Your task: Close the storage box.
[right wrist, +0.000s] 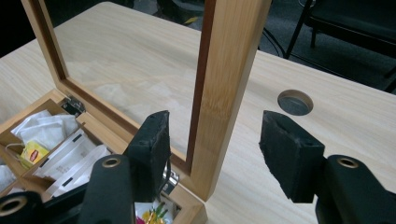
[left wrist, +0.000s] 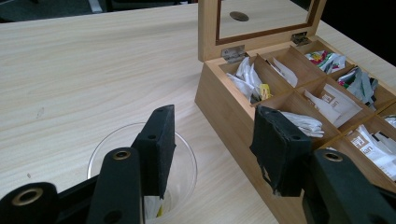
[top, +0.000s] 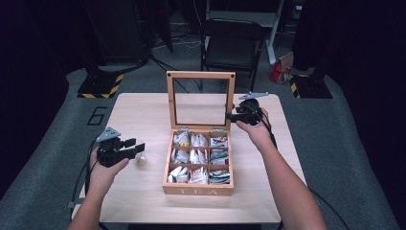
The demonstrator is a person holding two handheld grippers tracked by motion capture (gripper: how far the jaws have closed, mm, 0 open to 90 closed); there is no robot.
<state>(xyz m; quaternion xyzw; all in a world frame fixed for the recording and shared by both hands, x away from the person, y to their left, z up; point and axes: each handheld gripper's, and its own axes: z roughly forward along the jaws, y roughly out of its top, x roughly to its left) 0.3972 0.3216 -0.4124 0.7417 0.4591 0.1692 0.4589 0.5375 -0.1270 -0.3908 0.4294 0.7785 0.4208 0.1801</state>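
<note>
As its jaws straddle the lid frame (right wrist: 224, 88), right tool (right wrist: 212, 154) half-open, untouching

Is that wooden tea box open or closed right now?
Open. The tea box has its glass-paned lid standing upright at the back, and the tea bags in its compartments are exposed.

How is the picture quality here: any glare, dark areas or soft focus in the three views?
High view: the table is lit evenly while the room around it falls nearly black, and the whole frame is soft. Left gripper view: the tea box is fairly sharp; the clear cup blurs near the lens. Right gripper view: the lid frame is crisp, with faint reflections on its pane.
</note>
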